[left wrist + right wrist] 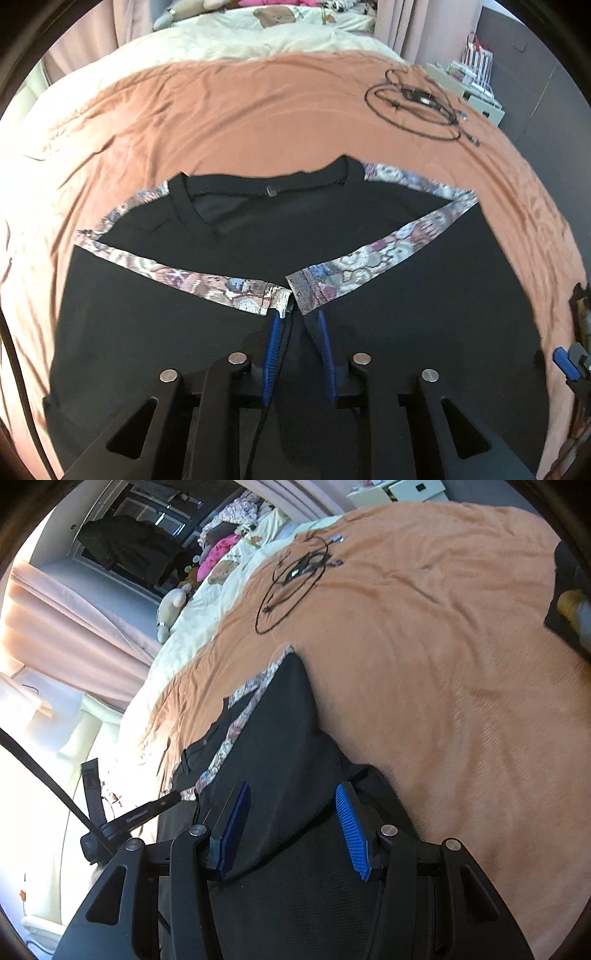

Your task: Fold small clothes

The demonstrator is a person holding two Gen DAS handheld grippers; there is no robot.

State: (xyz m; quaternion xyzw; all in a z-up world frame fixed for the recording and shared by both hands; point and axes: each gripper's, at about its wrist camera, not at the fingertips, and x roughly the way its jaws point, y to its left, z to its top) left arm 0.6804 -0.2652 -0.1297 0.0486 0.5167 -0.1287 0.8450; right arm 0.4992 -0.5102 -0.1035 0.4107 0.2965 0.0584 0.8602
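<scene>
A black V-neck shirt [236, 240] with patterned sleeve trim lies flat on the orange bedspread [258, 110], both sleeves folded in so the cuffs meet at the middle. My left gripper [298, 317] hovers just below the meeting cuffs [284, 291], jaws slightly apart, with nothing visibly between them. My right gripper [291, 794] is open over the shirt's right side [280, 738], with black fabric lying between its blue pads [351, 830]. The right gripper's blue tip also shows at the right edge of the left wrist view [563, 363].
A coiled black cable [417, 107] lies on the bedspread at the far right; it also shows in the right wrist view [291, 579]. Cream bedding and soft toys [258, 18] are beyond. A dark item [569, 602] sits at the bed's right edge.
</scene>
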